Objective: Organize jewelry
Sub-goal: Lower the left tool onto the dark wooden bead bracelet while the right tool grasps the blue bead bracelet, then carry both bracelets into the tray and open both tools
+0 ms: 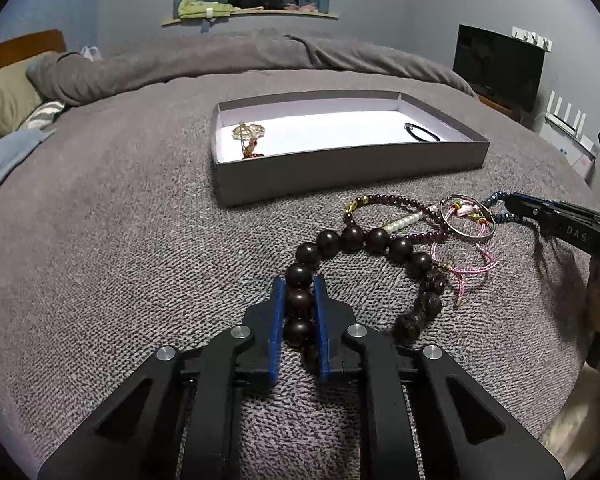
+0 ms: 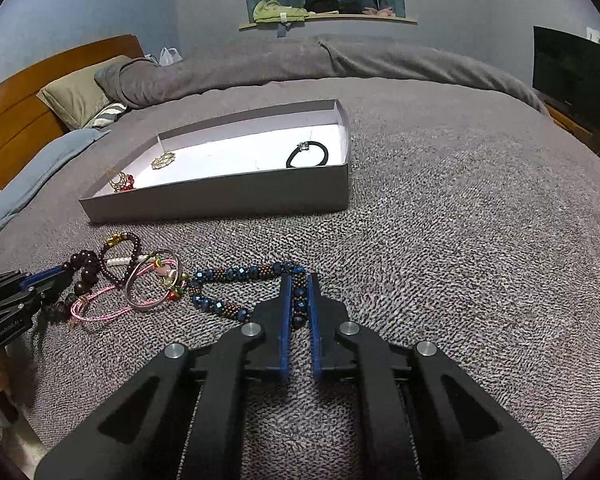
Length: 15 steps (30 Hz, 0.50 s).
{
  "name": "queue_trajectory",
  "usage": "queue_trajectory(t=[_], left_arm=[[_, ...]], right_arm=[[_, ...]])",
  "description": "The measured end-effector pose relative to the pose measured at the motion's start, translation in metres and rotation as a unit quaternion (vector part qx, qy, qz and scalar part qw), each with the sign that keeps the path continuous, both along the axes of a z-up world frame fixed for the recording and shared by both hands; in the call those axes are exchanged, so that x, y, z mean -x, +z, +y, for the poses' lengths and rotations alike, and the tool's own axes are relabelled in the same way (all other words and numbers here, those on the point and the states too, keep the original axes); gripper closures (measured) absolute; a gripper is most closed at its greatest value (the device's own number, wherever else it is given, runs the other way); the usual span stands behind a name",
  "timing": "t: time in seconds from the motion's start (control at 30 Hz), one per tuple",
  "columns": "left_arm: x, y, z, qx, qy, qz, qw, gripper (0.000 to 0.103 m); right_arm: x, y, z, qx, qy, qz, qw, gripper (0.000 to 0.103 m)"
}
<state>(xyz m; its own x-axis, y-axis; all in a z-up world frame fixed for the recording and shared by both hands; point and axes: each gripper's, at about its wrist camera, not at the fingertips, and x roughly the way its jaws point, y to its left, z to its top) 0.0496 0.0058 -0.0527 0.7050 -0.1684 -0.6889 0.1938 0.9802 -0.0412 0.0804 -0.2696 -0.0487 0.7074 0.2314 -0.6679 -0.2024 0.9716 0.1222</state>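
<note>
My left gripper (image 1: 299,282) is shut on a bracelet of large dark wooden beads (image 1: 376,238) that lies on the grey bedspread. My right gripper (image 2: 299,280) is shut on a blue beaded bracelet (image 2: 236,274). Between them lies a heap: a garnet bead bracelet with pearls (image 1: 396,210), a silver bangle (image 1: 466,220) and a pink cord bracelet (image 1: 472,266). A grey box (image 1: 340,170) with a white floor stands beyond, holding gold earrings (image 1: 248,132) and a black hair tie (image 1: 422,132). The right gripper shows at the right edge of the left view (image 1: 512,202).
The bed's folded duvet (image 1: 240,56) and pillows (image 1: 8,96) lie behind the box. A wooden headboard (image 2: 28,96) is at the left, a dark screen (image 1: 500,64) at the right. The bed's edge falls off near the right gripper.
</note>
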Motion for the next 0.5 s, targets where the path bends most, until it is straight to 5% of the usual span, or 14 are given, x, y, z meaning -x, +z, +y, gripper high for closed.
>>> queue_trajectory(t=[0.5], left_arm=[[0.009, 0.015, 0.001, 0.009, -0.001, -0.039, 0.9992, 0.088]], right_arm=[[0.021, 0.028, -0.008, -0.018, 0.002, -0.075, 0.997, 0.096]])
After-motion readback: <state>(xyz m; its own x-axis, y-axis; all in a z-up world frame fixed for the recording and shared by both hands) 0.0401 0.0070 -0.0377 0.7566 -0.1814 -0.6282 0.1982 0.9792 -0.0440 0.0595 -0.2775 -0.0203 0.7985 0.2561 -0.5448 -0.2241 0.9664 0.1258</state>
